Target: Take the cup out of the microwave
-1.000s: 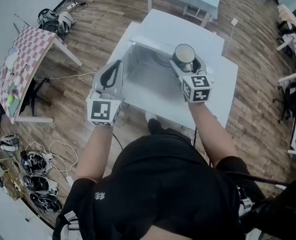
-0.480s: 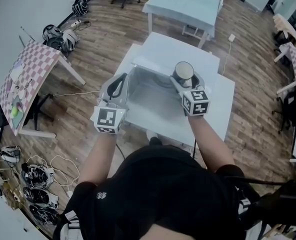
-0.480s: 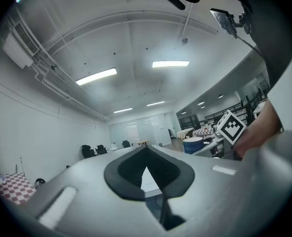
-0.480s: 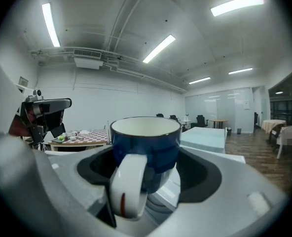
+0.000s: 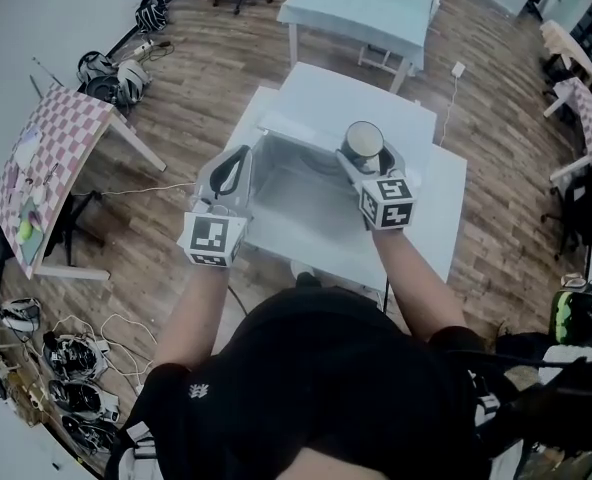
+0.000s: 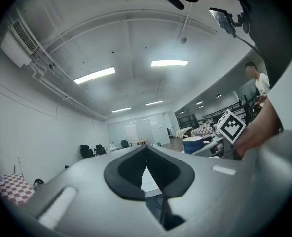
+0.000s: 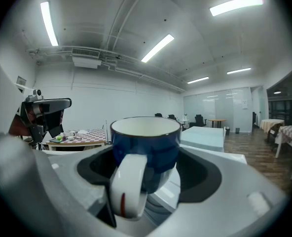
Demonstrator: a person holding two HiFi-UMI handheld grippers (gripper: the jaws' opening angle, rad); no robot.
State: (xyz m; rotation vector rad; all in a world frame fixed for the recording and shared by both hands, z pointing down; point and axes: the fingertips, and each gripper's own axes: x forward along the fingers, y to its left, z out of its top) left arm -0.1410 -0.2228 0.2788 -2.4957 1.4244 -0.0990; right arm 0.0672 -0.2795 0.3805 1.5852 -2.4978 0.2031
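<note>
**Head view:** A person in a black shirt leans over a white table that carries a white box-shaped microwave. The microwave's front is open towards the person. The right gripper holds a dark round ceramic cup with a pale inside. The cup is upright and outside the cavity, showing against the right end of the microwave's near top edge. The left gripper hangs at the left side of the opening. A pink-and-white chequered table stands well apart on the wooden floor to the left.

**Left gripper view:** The black-padded jaws meet at their tips, with nothing between them. At the right, the cup shows as blue, just beside a cube with square markers.

**Right gripper view:** The jaws are clamped on the cup's blue body, one on each side. The rim is level and the inside white. The thick white handle points back towards the camera. The chequered table lies far off to the left.
</note>
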